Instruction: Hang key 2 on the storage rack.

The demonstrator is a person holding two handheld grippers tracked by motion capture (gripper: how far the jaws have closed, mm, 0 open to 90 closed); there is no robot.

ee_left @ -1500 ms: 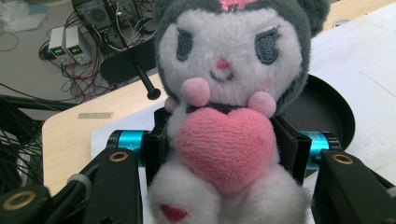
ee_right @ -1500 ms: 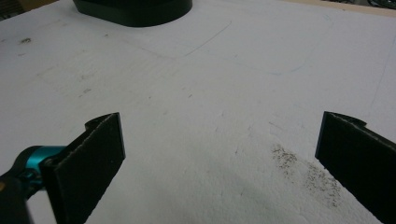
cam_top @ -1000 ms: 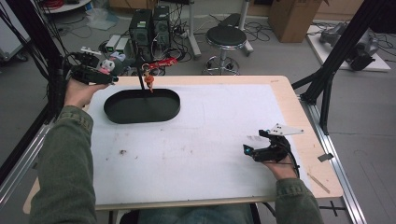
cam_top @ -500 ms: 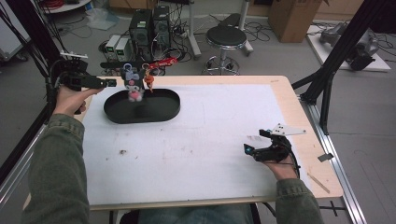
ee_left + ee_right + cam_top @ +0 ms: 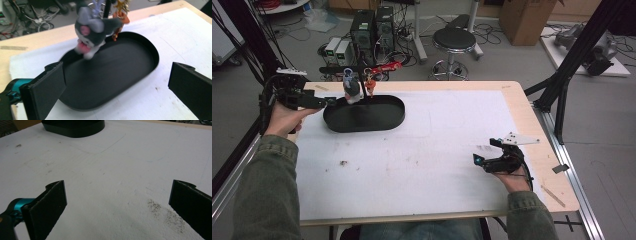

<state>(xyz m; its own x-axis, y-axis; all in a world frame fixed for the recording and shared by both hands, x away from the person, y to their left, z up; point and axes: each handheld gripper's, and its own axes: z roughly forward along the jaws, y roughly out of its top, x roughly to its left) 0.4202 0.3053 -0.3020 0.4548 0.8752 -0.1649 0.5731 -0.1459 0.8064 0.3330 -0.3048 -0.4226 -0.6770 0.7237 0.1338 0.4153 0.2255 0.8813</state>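
Left tongs [image 5: 331, 102] at the far left of the surface [image 5: 512, 95], held level by the left hand [image 5: 284, 117], tips just at the left rim of the black oval tray [image 5: 382, 119]. In the left gripper view the jaws stand wide apart with nothing between them; the tray lies in the gap ahead. Grey plush toy [image 5: 93, 35] with a pink patch on its head sits over the far left part of the tray, apart from both jaws and blurred; cannot tell whether it touches the tray floor. In the high view the same toy [image 5: 352, 90] shows at the tray's far left rim. Small orange figure [image 5: 370, 86] hangs just right of the toy, at the far rim, on a thin dark stem. White sheet [image 5: 437, 150] covers most of the surface; tray rests on its far left corner. Right tongs [image 5: 484, 152] at the near right, well apart from the tray, held low by the right hand [image 5: 512, 175]. Right gripper view: jaws wide, empty, over bare white sheet with a patch of dark specks [image 5: 162, 212] near the right jaw; tray edge [image 5: 75, 127] visible far off.
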